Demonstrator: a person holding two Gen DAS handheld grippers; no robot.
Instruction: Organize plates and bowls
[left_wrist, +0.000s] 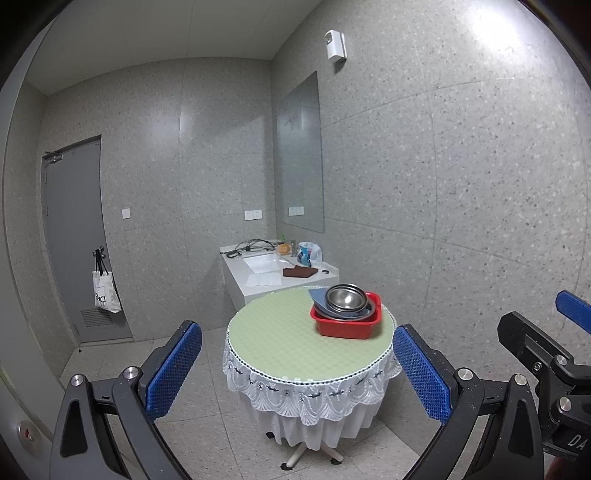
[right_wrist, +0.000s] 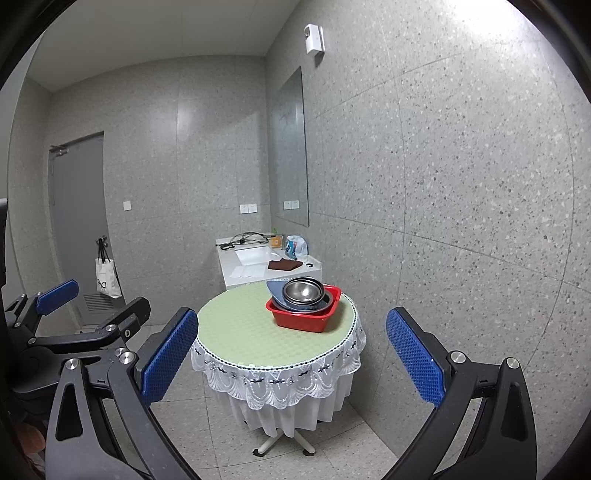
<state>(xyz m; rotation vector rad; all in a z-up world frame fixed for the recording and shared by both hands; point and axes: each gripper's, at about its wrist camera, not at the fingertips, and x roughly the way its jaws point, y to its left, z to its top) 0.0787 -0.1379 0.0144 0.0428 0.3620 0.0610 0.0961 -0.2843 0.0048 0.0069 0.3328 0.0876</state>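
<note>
Here we hold the left gripper (left_wrist: 297, 369) with its blue-padded fingers (left_wrist: 173, 369) spread wide and nothing between them, well short of the table and above the tiled floor. Our right gripper (right_wrist: 291, 354) is likewise released, its pads (right_wrist: 413, 354) far apart and empty, and it sits just beside the left one: from the right wrist camera we see the left tool's black frame and a blue pad at the left edge, and from the left wrist camera the right tool shows at the right edge. Ahead of both stands the round table (left_wrist: 280, 336), covered with a pale green cloth and a white lace skirt (left_wrist: 314, 398), on a white star-shaped foot. On the far right part of the tabletop rests a red plastic basin (left_wrist: 347, 325). Inside it we see a stack of dishes: a blue plate (left_wrist: 317, 295) leaning at the back left, and nested stainless steel bowls (left_wrist: 345, 297) tilted toward us on top of further metal dishes whose number we cannot tell. Behind the table, against the speckled wall, stands a white washbasin counter (left_wrist: 258, 280) with a brown cloth (left_wrist: 299, 272), a black cable and a few bottles, below a mirror (left_wrist: 299, 155). Farther left we see a grey door (left_wrist: 74, 229) with a white tote bag (left_wrist: 105, 291) hanging from its handle.
</note>
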